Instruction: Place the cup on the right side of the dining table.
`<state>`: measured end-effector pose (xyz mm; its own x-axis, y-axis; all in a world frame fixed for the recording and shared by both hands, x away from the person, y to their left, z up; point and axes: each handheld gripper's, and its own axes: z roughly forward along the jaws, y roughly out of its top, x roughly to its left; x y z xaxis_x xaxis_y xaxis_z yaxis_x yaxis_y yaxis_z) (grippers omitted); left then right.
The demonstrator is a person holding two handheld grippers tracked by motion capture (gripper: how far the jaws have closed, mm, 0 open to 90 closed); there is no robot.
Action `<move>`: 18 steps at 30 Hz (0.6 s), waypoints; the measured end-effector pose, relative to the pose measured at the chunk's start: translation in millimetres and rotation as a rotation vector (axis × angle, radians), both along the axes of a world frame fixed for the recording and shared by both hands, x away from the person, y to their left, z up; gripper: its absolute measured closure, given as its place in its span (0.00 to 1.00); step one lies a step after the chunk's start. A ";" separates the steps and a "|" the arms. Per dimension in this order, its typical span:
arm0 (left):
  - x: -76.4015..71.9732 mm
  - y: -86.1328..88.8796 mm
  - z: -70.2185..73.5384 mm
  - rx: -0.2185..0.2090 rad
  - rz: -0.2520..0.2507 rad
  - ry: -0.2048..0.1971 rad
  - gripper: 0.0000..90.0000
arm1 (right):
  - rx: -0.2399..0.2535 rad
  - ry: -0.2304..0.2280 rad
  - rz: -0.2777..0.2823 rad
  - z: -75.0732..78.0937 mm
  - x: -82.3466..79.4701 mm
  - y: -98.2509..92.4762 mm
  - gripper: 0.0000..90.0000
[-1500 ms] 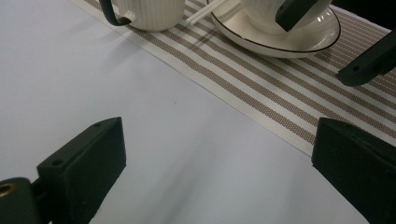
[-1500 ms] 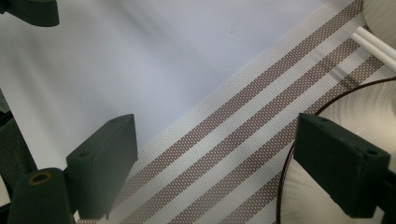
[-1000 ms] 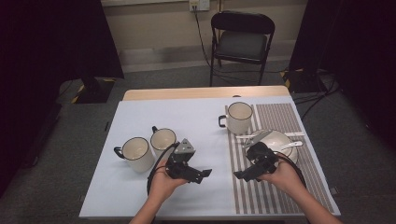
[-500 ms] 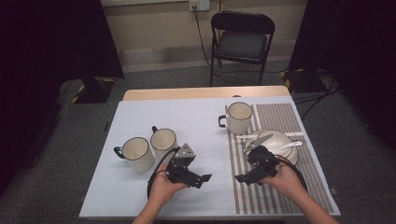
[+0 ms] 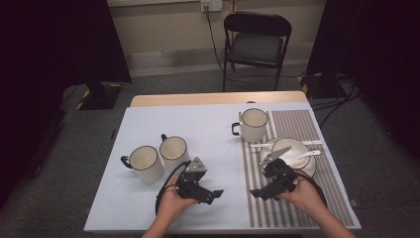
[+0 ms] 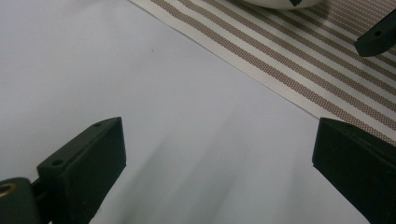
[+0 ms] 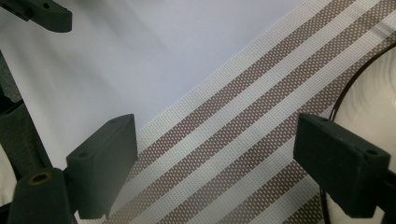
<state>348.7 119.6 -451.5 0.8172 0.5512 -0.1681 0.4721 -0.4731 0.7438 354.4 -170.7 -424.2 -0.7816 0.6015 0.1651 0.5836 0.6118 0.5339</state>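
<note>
My left gripper [image 5: 214,195] is held low over the pale cloth near the table's front edge. It is open and nothing sits between its jaws [image 6: 219,154]. My right gripper [image 5: 258,192] hovers over the striped placemat [image 5: 297,198], also open and empty [image 7: 219,158], with the jaws pointing left toward the other gripper. Just behind the right gripper is a white bowl on a plate [image 5: 297,151], and its dark-edged rim [image 7: 369,107] is beside one right jaw. Two white spoons [image 5: 312,153] rest at the bowl.
Two white mugs [image 5: 143,162] [image 5: 174,151] stand side by side left of centre. A third mug [image 5: 253,124] stands at the placemat's far left corner. A folding chair [image 5: 257,44] is beyond the table. Cables trail from both grippers.
Both hands have drawn back a little toward the near table edge with their grippers. The jaws of both stay open.
</note>
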 end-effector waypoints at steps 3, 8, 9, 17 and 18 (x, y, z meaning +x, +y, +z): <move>-0.8 0.2 -1.3 -0.002 -0.002 0.000 0.03 | 0.004 -0.003 0.002 -2.2 -1.2 -0.2 0.14; -1.0 1.7 -2.4 0.002 -0.002 0.002 0.03 | 0.002 -0.003 0.008 -3.5 -4.0 0.0 0.14; -1.2 2.4 -2.1 0.004 -0.005 0.001 0.03 | 0.003 -0.004 0.010 -3.8 -4.6 0.0 0.14; -2.9 10.0 -2.7 0.007 -0.003 0.003 0.03 | 0.003 0.004 0.012 -7.6 -8.5 -1.5 0.14; -3.4 10.8 -3.1 0.007 -0.006 0.001 0.03 | 0.002 0.002 0.011 -7.9 -9.0 -1.7 0.14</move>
<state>345.3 130.4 -454.6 0.8204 0.5473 -0.1654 0.4701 -0.4811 0.7399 345.4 -172.4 -432.1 -0.7880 0.5923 0.1680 0.5780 0.6176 0.5335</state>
